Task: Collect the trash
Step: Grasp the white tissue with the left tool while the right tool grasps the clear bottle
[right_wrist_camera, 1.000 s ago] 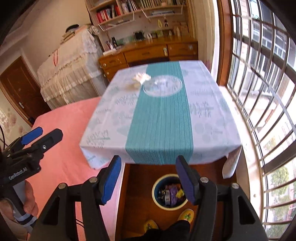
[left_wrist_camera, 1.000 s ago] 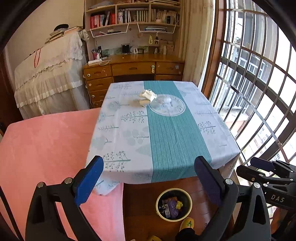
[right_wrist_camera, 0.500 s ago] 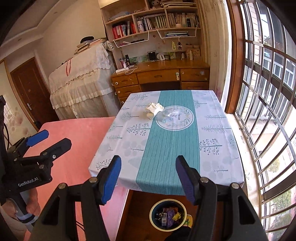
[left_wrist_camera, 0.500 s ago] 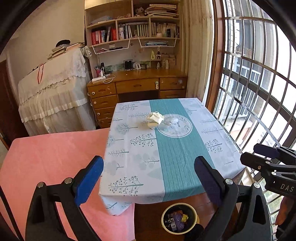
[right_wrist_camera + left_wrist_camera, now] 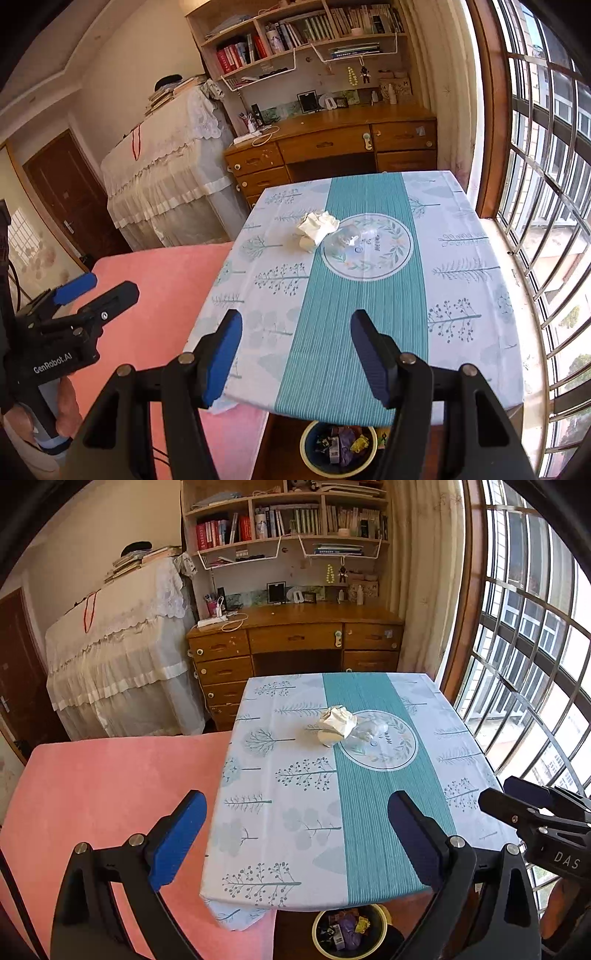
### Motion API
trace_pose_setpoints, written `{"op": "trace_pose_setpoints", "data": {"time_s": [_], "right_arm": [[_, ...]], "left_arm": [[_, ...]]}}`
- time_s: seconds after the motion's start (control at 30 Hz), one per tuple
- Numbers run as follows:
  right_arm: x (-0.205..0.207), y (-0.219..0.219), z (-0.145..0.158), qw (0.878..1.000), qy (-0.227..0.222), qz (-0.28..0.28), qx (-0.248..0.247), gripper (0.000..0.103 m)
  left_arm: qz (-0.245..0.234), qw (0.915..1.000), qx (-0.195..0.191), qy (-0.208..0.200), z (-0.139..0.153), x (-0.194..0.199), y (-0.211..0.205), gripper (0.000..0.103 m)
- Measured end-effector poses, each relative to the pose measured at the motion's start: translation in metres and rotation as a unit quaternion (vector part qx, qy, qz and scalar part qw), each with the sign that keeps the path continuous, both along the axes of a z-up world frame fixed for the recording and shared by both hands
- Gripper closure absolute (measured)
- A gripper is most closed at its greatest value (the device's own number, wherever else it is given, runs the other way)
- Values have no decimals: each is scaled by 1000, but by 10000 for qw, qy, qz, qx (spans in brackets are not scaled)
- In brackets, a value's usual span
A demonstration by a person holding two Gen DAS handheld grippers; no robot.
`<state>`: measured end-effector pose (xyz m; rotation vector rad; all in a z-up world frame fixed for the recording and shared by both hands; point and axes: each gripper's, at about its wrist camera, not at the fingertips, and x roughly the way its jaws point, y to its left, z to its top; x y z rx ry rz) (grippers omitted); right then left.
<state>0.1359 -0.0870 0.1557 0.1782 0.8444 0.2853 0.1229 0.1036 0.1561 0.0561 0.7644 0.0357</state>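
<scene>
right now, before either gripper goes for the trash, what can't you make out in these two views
- Round yellow-rimmed waste bin: far side hidden under the table edge, both views; contents too small to name.
- Clear crumpled plastic beside the crumpled white paper wad: see-through against the patterned tablecloth, outline unclear.
- Left gripper and right gripper: handles cut off by the bottom edge.

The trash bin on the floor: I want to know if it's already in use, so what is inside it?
The trash bin holds colourful scraps: purple, yellow and dark wrappers. The tablecloth edge above hides its far rim, and the gripper frame cuts off its near side, so how full it is cannot be told.
</scene>
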Motion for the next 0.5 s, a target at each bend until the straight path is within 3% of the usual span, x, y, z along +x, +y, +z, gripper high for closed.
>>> {"op": "trace_pose_setpoints", "data": {"time_s": [0.23, 0.5], "right_arm": [[99, -21, -51, 9965, 699, 282, 362, 41], [209, -49, -135, 9775, 1724, 358, 1163, 42]], "left_arm": [[197, 9983, 120, 541, -42, 97, -25, 9], [216, 9933, 192, 1122, -104, 218, -62, 8]]}}
